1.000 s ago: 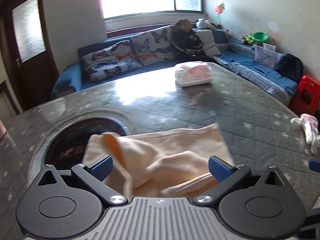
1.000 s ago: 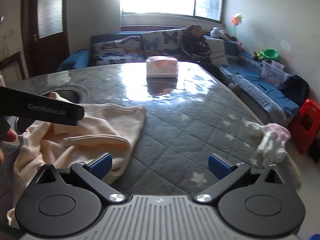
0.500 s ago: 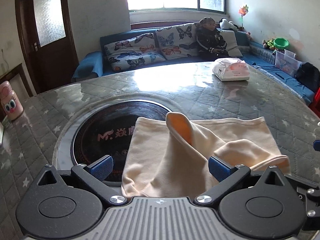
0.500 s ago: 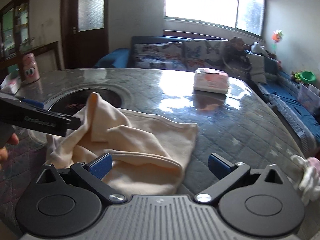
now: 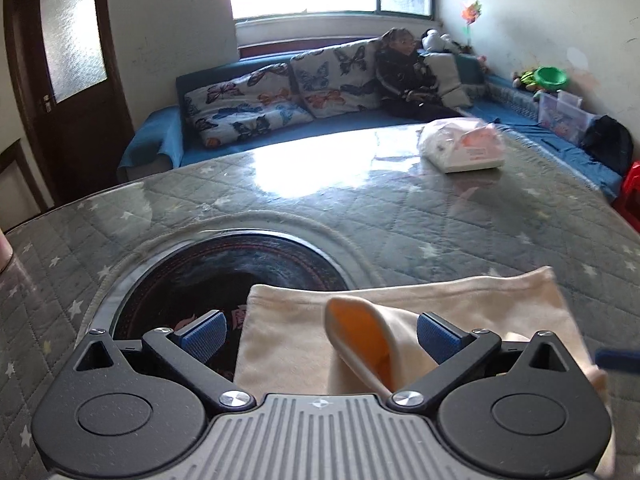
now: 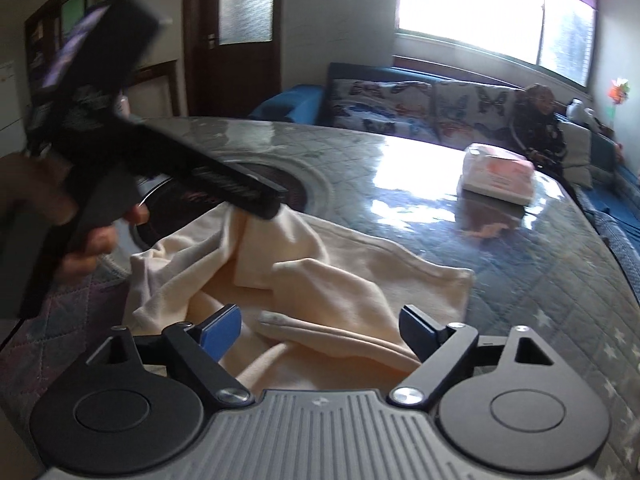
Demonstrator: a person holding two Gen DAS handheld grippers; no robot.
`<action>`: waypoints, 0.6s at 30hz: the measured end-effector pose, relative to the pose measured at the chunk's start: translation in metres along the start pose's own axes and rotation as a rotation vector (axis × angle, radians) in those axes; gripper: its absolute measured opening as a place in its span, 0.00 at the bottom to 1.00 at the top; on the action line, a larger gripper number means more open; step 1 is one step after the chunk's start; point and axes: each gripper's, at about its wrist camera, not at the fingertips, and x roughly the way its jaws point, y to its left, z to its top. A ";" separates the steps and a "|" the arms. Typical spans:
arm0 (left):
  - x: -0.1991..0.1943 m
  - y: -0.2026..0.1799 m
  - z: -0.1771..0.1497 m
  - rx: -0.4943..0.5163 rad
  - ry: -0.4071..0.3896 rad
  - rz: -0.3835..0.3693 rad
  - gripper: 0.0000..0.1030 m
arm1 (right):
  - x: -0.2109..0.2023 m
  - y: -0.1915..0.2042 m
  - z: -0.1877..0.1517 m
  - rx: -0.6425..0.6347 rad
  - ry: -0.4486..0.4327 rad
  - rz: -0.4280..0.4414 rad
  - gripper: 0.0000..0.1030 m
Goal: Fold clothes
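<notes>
The cream garment [image 6: 320, 280] lies rumpled on the tabletop [image 6: 540, 248] under both claws. It looks soft, light and floppy — best pinched at a hem or sleeve edge. Left claw [image 5: 320, 332] gapes wide around a raised sleeve without pinching it; right claw [image 6: 320, 324] is closing over a fold, pads not yet pressing.

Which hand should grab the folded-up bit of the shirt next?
Probably the right. The right tool is closing with a rumpled fold of the shirt lying between its pads. The left tool is open; only the sleeve pokes up there.
</notes>
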 end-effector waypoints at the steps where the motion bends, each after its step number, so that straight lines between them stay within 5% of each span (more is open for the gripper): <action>1: 0.004 0.001 0.001 -0.005 0.004 -0.003 1.00 | 0.003 0.002 0.000 -0.011 0.003 0.008 0.82; 8: 0.025 0.006 -0.004 -0.032 0.056 -0.059 0.95 | 0.025 0.003 -0.002 -0.030 0.053 0.037 0.66; 11: 0.027 0.006 -0.009 -0.031 0.062 -0.083 0.73 | 0.032 0.001 -0.006 -0.027 0.074 0.038 0.55; 13: 0.027 0.007 -0.010 -0.035 0.057 -0.115 0.44 | 0.034 0.001 -0.008 -0.018 0.078 0.041 0.43; 15: 0.023 0.008 -0.011 -0.037 0.047 -0.128 0.26 | 0.033 0.000 -0.008 -0.015 0.071 0.040 0.34; 18: 0.012 0.010 -0.011 -0.038 0.009 -0.131 0.15 | 0.027 -0.003 -0.008 0.006 0.058 0.036 0.22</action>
